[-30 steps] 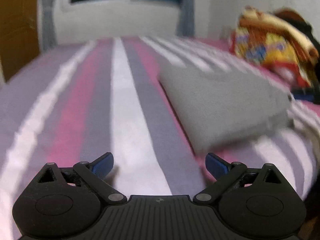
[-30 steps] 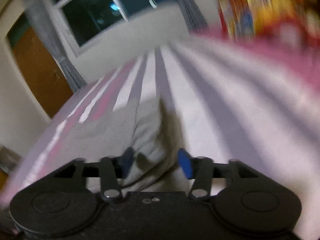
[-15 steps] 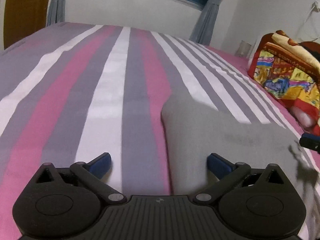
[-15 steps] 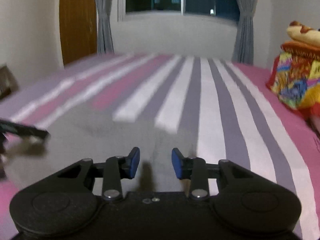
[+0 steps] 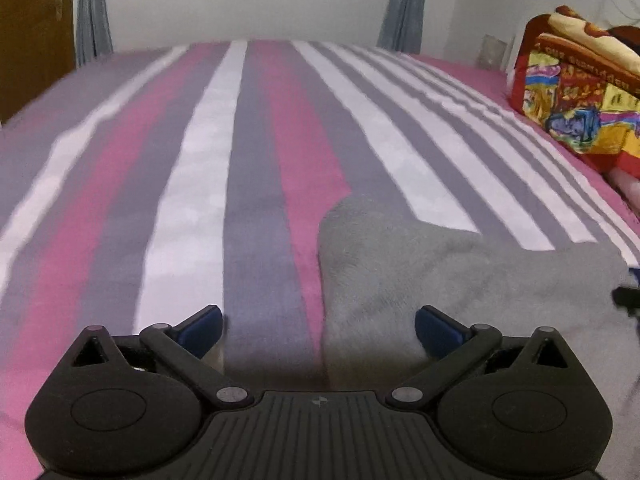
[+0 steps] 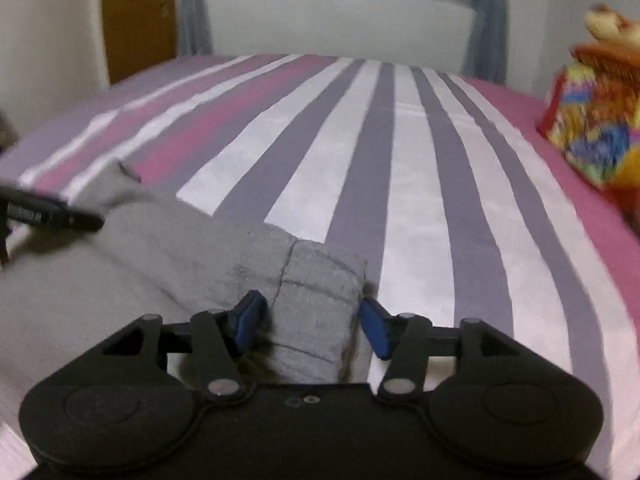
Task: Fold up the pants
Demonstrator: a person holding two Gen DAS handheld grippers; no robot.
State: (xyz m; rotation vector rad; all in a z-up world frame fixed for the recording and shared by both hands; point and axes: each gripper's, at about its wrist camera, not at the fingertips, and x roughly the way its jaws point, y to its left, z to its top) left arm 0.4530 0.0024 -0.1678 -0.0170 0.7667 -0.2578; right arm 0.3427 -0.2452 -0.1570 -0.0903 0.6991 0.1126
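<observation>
The grey pants (image 5: 460,280) lie folded on the striped bed. My left gripper (image 5: 318,326) is open wide, low over the pants' left edge, which runs between its fingers. In the right wrist view the pants (image 6: 160,256) spread to the left, and their ribbed cuff (image 6: 320,296) sits between the open fingers of my right gripper (image 6: 310,326). The fingers stand apart from the cuff on both sides. The left gripper's finger (image 6: 52,212) shows at the far left of that view.
The bed sheet (image 5: 200,160) has pink, grey and white stripes. A colourful folded blanket (image 5: 580,92) is stacked at the right edge of the bed. A wall with a window and curtains (image 6: 486,28) stands behind, a wooden door (image 6: 136,16) to the left.
Both grippers have swung to face along the bed and come lower. The right gripper has opened wider, with the cuff now between its fingers. The left stays open.
</observation>
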